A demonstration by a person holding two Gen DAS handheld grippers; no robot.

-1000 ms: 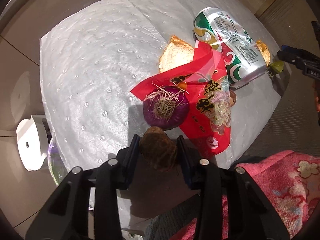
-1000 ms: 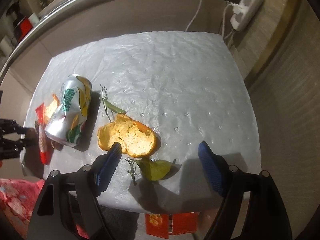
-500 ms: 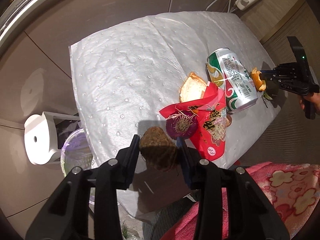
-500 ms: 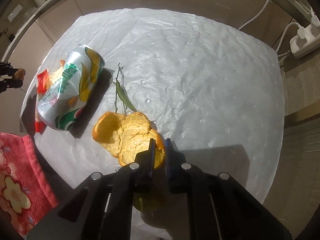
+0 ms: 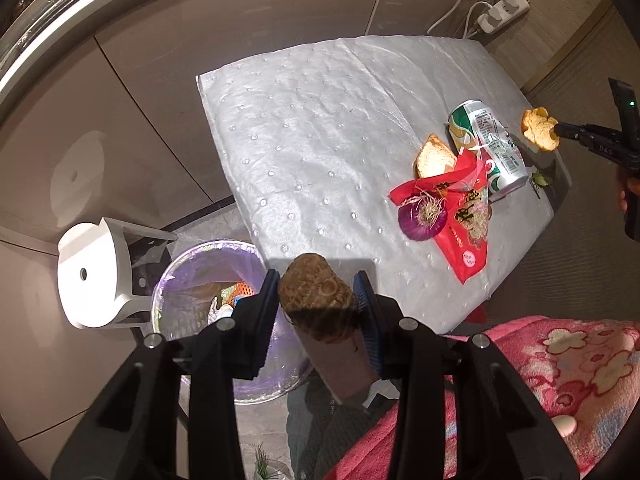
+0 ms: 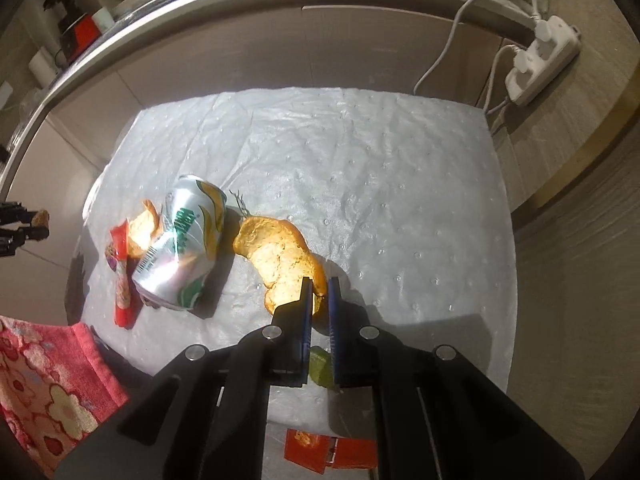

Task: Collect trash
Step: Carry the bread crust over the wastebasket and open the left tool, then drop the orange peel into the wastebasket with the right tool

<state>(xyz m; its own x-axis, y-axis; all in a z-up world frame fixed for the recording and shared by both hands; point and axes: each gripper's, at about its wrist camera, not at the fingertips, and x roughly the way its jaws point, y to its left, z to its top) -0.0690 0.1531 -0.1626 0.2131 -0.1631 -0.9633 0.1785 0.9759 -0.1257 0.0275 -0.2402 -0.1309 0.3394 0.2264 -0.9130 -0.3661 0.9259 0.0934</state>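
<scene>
Left wrist view: left gripper point(image 5: 316, 294) fingers clamp brown lumpy root point(image 5: 314, 290) above lined bin point(image 5: 208, 276); right gripper point(image 6: 319, 292) fingers pinch orange peel point(image 6: 280, 260); dented can point(image 5: 486, 146), red wrapper point(image 5: 464, 220), onion point(image 5: 422, 220) remain.

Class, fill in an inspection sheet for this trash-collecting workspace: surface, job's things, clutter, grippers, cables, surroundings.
Surface: white dimpled pad, wrinkled.
Job's things: drink can lying down, red wrapper, red onion, peel piece, lined bin beside the pad.
Clutter: green leaf.
Grippers: left hand-held gripper clamps a brown lump; right hand-held gripper pinches orange peel, jaws just closed.
Cables: power strip, white leads.
Surroundings: white stool, pink blanket.
</scene>
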